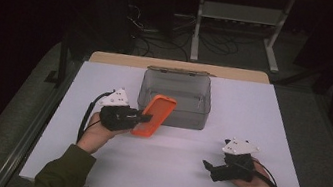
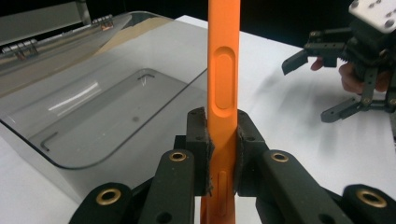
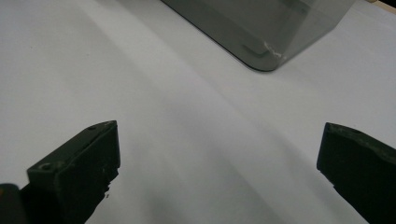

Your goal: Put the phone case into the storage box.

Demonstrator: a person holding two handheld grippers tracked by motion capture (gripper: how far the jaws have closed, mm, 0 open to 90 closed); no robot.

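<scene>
An orange phone case [image 1: 155,115] is clamped edge-on in my left gripper [image 1: 144,118], just in front of the clear grey plastic box [image 1: 174,106]. In the left gripper view the case [image 2: 223,88] stands upright between the two pads [image 2: 198,140], which press on its sides; my left gripper [image 2: 222,144] is shut on it, beside the box's front wall [image 2: 93,154]. My right gripper [image 1: 207,167] rests low on the white table at the front right. Its jaws stand wide apart with nothing between them [image 3: 219,154], and it appears far off as the gripper [image 2: 308,88] in a hand.
The box is open-topped with a hinged lid [image 1: 178,71] folded back, and its corner [image 3: 261,56] lies ahead of the right gripper. White tabletop [image 1: 233,109] spreads around it. Beyond the table stand a metal frame [image 1: 236,23] and floor cables [image 1: 163,37].
</scene>
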